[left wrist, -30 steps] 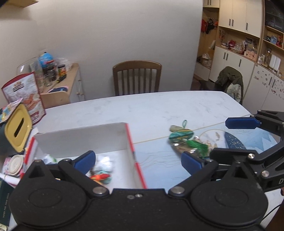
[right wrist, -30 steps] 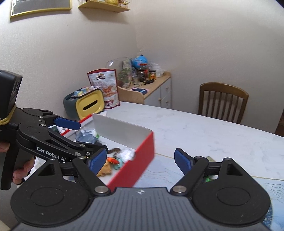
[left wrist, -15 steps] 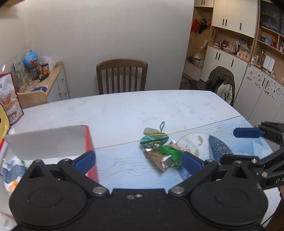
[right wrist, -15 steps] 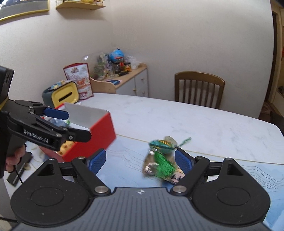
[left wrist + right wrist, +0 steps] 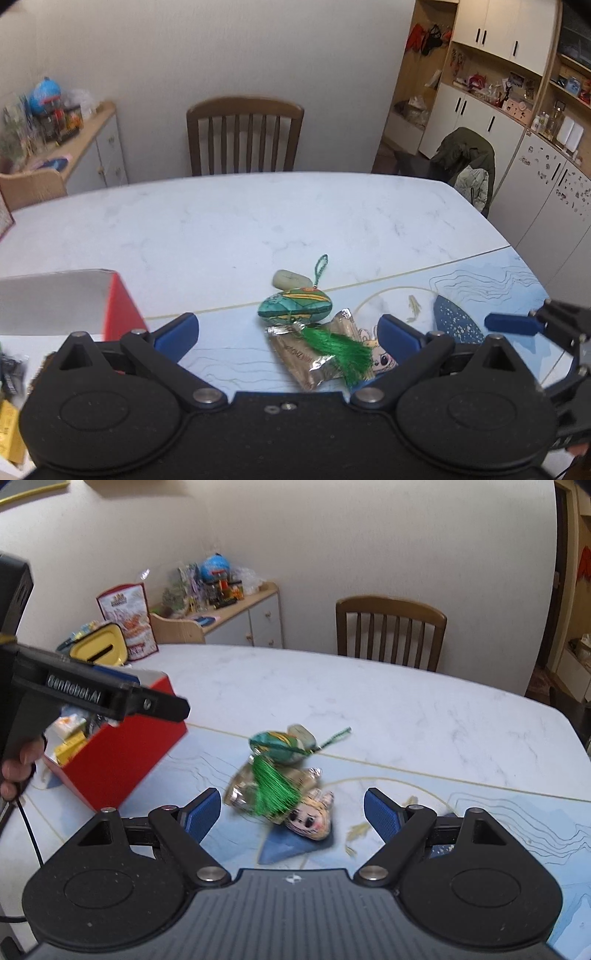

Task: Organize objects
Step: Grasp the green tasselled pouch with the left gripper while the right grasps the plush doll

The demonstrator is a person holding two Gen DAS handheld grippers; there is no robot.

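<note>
Marble-look dining table [image 5: 258, 218], wooden chair [image 5: 243, 136] at far edge. Loose pile near centre: green tasselled sachet [image 5: 295, 307], foil snack packet [image 5: 308, 354], doll-face packet [image 5: 312, 816], pale pebble [image 5: 291, 279]. Red storage box [image 5: 122, 746] to the left, judged the destination. Left gripper [image 5: 286, 330] and right gripper [image 5: 291, 810] both spread wide, empty, bracketing the pile. Open tabletop beyond.

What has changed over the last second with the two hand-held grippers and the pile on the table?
Both hand-held grippers swung right, away from the red box toward the pile. The left hand-held gripper and right hand-held gripper now frame the green tassel ornament and foil packet. Nothing was grasped or released; both remain open and empty. The pile and box stayed put.
</note>
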